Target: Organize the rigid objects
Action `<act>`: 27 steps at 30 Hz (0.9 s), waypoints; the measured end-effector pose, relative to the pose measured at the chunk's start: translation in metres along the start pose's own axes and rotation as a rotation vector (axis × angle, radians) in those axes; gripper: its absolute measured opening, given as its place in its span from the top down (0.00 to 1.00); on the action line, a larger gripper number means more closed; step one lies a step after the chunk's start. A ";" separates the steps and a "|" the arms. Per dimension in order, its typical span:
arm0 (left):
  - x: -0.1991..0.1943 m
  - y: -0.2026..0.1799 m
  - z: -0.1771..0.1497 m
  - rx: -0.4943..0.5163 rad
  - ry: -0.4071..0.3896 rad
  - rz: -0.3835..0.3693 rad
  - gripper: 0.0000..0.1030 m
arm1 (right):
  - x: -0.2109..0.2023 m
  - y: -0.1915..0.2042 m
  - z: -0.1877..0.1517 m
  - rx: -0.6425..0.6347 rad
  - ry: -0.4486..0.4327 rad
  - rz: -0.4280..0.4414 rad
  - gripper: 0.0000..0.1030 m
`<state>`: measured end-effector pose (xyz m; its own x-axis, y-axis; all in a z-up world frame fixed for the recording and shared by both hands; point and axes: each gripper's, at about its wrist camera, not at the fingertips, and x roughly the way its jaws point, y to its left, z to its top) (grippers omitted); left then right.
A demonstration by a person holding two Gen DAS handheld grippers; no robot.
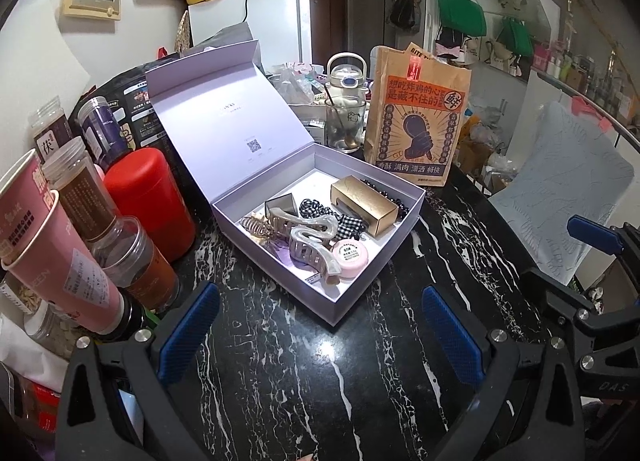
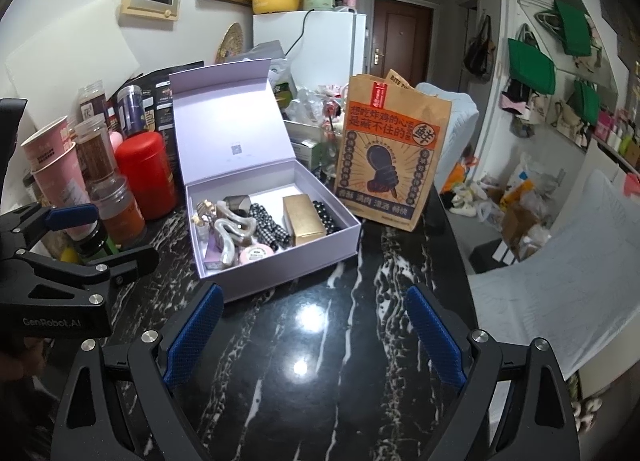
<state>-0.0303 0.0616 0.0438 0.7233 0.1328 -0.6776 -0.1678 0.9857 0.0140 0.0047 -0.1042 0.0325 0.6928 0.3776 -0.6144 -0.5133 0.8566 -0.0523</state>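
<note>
I see a black marble table (image 1: 304,373) with white veins. On it stands an open lilac box (image 1: 280,277), a brown paper bag (image 1: 416,129) behind it, and a red canister (image 1: 150,201), pink cups (image 1: 52,245) and jars (image 1: 132,261) at left.

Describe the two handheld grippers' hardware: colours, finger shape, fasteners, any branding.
Both the left gripper and right gripper are matte black frames with triangular cut-outs, round silver screws, and flat fingers faced with blue textured pads. White "GenRobot.AI" lettering marks the left one's body. No cables or sleeves visible.
</note>
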 end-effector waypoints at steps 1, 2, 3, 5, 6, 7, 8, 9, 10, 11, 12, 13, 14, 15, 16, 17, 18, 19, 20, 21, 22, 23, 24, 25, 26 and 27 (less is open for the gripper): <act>0.000 0.000 0.000 0.000 0.001 -0.001 0.00 | 0.000 0.000 0.000 0.001 0.000 0.000 0.09; 0.000 0.000 0.001 -0.001 0.003 -0.002 0.00 | 0.000 0.000 0.000 0.001 0.000 0.000 0.09; 0.000 0.000 0.001 -0.002 0.003 -0.002 0.00 | 0.000 -0.001 0.000 0.001 0.002 0.000 0.09; 0.000 0.001 0.001 -0.003 0.005 -0.005 0.00 | 0.000 -0.002 0.000 0.004 0.004 0.006 0.09; 0.001 0.001 0.002 -0.002 0.006 -0.004 0.00 | 0.000 -0.002 0.001 0.006 0.004 0.009 0.09; 0.001 0.001 0.002 -0.002 0.007 -0.007 0.00 | 0.001 -0.003 0.001 0.007 0.005 0.009 0.09; 0.002 0.001 0.002 -0.003 0.006 -0.008 0.00 | 0.001 -0.003 0.001 0.006 0.005 0.007 0.09; 0.001 0.001 0.002 -0.003 0.005 -0.007 0.00 | 0.001 -0.003 0.000 0.006 0.005 0.005 0.09; 0.001 0.001 0.002 -0.004 0.003 -0.006 0.00 | 0.001 -0.003 0.000 0.006 0.005 0.004 0.09; 0.001 0.001 0.002 -0.005 0.001 -0.003 0.00 | 0.001 -0.003 0.000 0.006 0.006 0.004 0.09; 0.001 0.001 0.002 -0.006 -0.001 -0.002 0.00 | 0.001 -0.003 0.000 0.006 0.006 0.004 0.09; 0.001 0.001 0.002 -0.006 -0.002 -0.003 0.00 | 0.001 -0.003 0.000 0.007 0.007 0.003 0.09; 0.002 0.001 0.002 -0.006 -0.002 -0.003 0.00 | 0.002 -0.003 0.000 0.008 0.009 0.003 0.09; 0.002 0.001 0.002 -0.006 -0.001 -0.002 0.00 | 0.002 -0.004 0.000 0.009 0.011 0.002 0.09; 0.002 0.002 0.001 -0.007 0.001 -0.002 0.00 | 0.002 -0.004 -0.001 0.011 0.012 0.000 0.09; 0.002 0.002 0.001 -0.007 0.002 -0.004 0.00 | 0.003 -0.005 -0.002 0.012 0.014 -0.001 0.09; 0.002 0.001 0.001 -0.007 0.003 -0.005 0.00 | 0.003 -0.005 -0.002 0.014 0.015 -0.003 0.09; 0.002 0.001 0.001 -0.007 0.003 -0.006 0.00 | 0.002 -0.005 -0.002 0.015 0.015 -0.005 0.09; 0.002 0.001 0.001 -0.007 0.003 -0.006 0.00 | 0.002 -0.006 -0.003 0.016 0.015 -0.005 0.09; 0.002 0.001 0.001 -0.006 0.002 -0.005 0.00 | 0.002 -0.006 -0.003 0.018 0.014 -0.006 0.09; 0.002 0.001 0.000 -0.007 0.003 -0.005 0.00 | 0.001 -0.007 -0.003 0.019 0.014 -0.008 0.09; 0.002 0.001 0.001 -0.007 0.003 -0.005 0.00 | 0.001 -0.007 -0.003 0.020 0.014 -0.009 0.09; 0.002 0.001 0.000 -0.008 0.002 -0.005 0.00 | 0.000 -0.007 -0.003 0.021 0.013 -0.010 0.09; 0.002 0.001 0.000 -0.009 0.002 -0.005 0.00 | 0.000 -0.007 -0.004 0.022 0.013 -0.011 0.09; 0.002 0.001 0.000 -0.010 0.002 -0.007 0.00 | 0.000 -0.007 -0.003 0.023 0.013 -0.011 0.09; 0.002 0.002 0.000 -0.011 0.003 -0.008 0.00 | 0.000 -0.007 -0.004 0.024 0.013 -0.012 0.09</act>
<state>-0.0292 0.0634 0.0427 0.7224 0.1244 -0.6801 -0.1694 0.9855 0.0004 0.0069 -0.1117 0.0300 0.6919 0.3631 -0.6240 -0.4931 0.8690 -0.0411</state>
